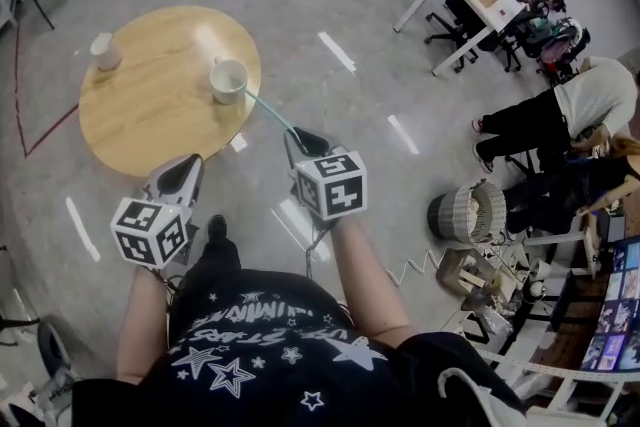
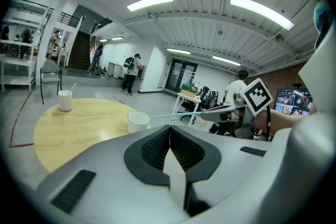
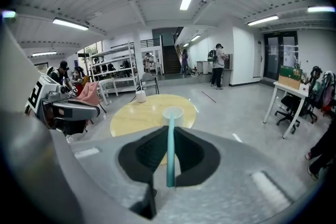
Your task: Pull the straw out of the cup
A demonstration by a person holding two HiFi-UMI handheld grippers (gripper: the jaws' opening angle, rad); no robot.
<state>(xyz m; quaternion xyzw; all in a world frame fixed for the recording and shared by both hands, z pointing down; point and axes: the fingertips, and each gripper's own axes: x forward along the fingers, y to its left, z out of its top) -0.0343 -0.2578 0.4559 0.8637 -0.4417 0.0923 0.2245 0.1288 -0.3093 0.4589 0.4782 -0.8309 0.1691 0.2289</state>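
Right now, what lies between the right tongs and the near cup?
Only the teal straw, clamped in the right tongs, reaching to the rim of the cup above table edge and floor; the head view shows it.

- I saw a black shirt point(image 1: 270, 345) with white stars and white letters on it.
- The left gripper point(image 1: 186, 169) and the right gripper point(image 1: 303, 141) had smooth grey shells.
- Each one had a cube point(image 1: 150, 232) with black-and-white square marks.
- Between the jaws I saw black bumpy pads point(image 2: 155, 148).
- One black shoe point(image 1: 216, 227) showed too.
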